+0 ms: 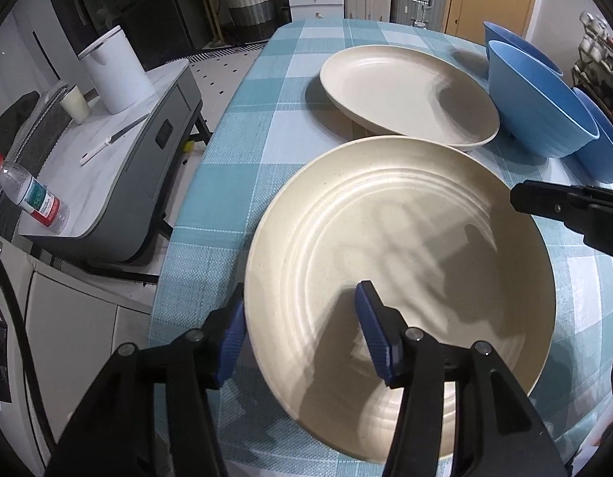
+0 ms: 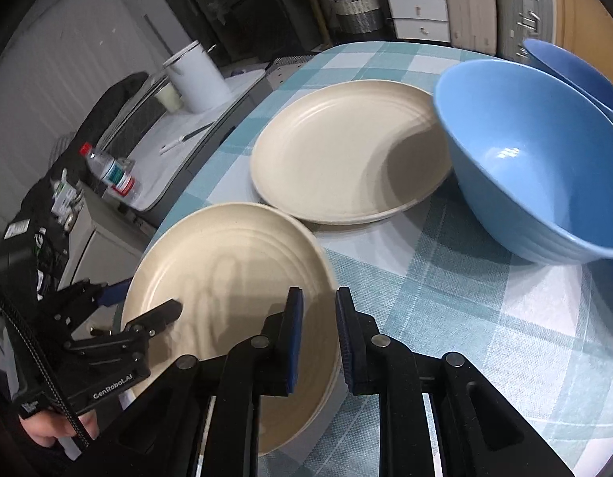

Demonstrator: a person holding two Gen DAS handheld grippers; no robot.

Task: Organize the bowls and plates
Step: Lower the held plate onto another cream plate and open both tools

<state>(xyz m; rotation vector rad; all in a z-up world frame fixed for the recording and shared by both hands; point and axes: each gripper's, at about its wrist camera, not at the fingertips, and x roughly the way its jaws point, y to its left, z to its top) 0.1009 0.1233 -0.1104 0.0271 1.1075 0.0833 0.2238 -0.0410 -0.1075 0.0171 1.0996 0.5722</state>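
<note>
A cream plate (image 1: 405, 262) lies on the checked tablecloth close to me; it also shows in the right wrist view (image 2: 227, 274). My left gripper (image 1: 302, 326) is open, its fingers straddling the plate's left rim, one outside and one over the plate. My right gripper (image 2: 318, 338) straddles the plate's right rim with a narrow gap, one pad on each side; I cannot tell if it pinches. A second cream plate (image 1: 405, 91) (image 2: 346, 151) lies farther back. Blue bowls (image 1: 540, 103) (image 2: 532, 159) stand at the right.
The table's left edge (image 1: 211, 183) drops to a grey side cabinet (image 1: 119, 167) holding a white canister (image 1: 115, 71), a cup and a water bottle (image 1: 32, 194). White drawers and a woven basket (image 1: 250, 4) stand beyond the table.
</note>
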